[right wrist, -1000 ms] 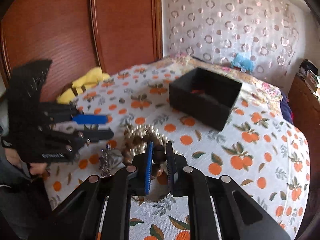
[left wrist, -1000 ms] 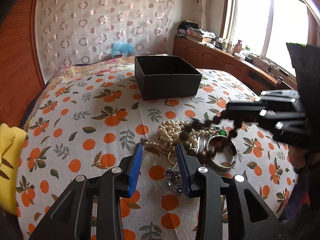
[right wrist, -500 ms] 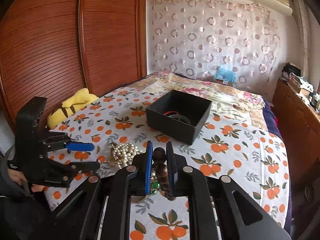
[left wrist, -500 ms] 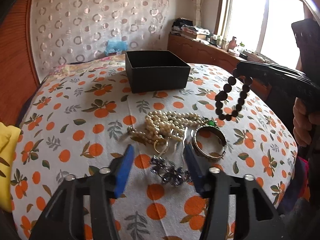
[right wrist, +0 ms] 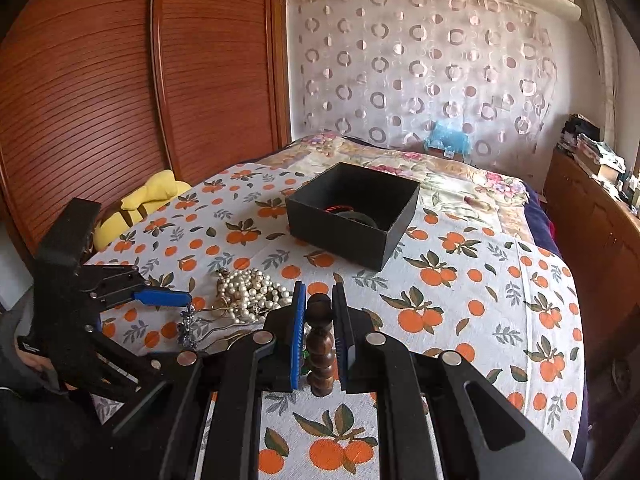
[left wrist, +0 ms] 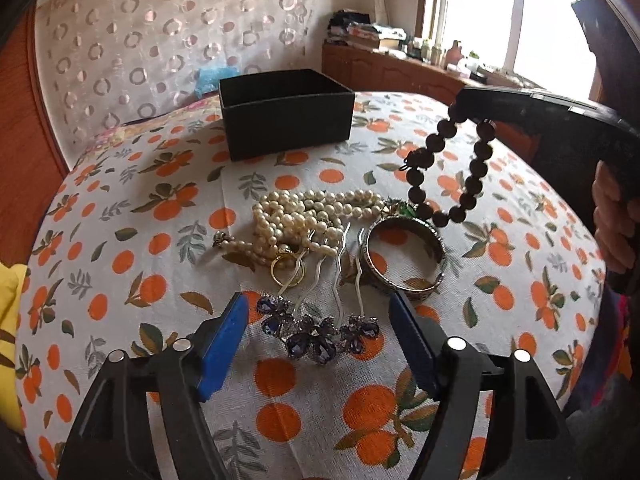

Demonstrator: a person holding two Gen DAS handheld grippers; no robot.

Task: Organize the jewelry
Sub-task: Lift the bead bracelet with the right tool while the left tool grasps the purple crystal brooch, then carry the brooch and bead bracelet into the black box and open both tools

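My right gripper [right wrist: 319, 306] is shut on a dark wooden bead bracelet [right wrist: 319, 344]; in the left wrist view the bracelet [left wrist: 450, 172] hangs from it above the jewelry pile. My left gripper [left wrist: 320, 320] is open, low over a blue-gem hairpin [left wrist: 316, 334]. On the orange-print bedspread lie a pearl necklace [left wrist: 308, 216], a gold ring [left wrist: 286, 272] and a metal bangle [left wrist: 404, 256]. The open black box [left wrist: 286, 112] stands beyond the pile; in the right wrist view the box [right wrist: 352, 216] holds a red and a dark item.
A yellow plush toy [right wrist: 140, 204] lies at the bed's left edge by the wooden wardrobe [right wrist: 140, 80]. A wooden cabinet [right wrist: 592, 232] runs along the right side under the window. A curtain [right wrist: 420, 72] hangs behind the bed.
My right gripper has lifted the bead bracelet up off the pile and away to the right. My left gripper has opened wider and drawn back over the hairpin.
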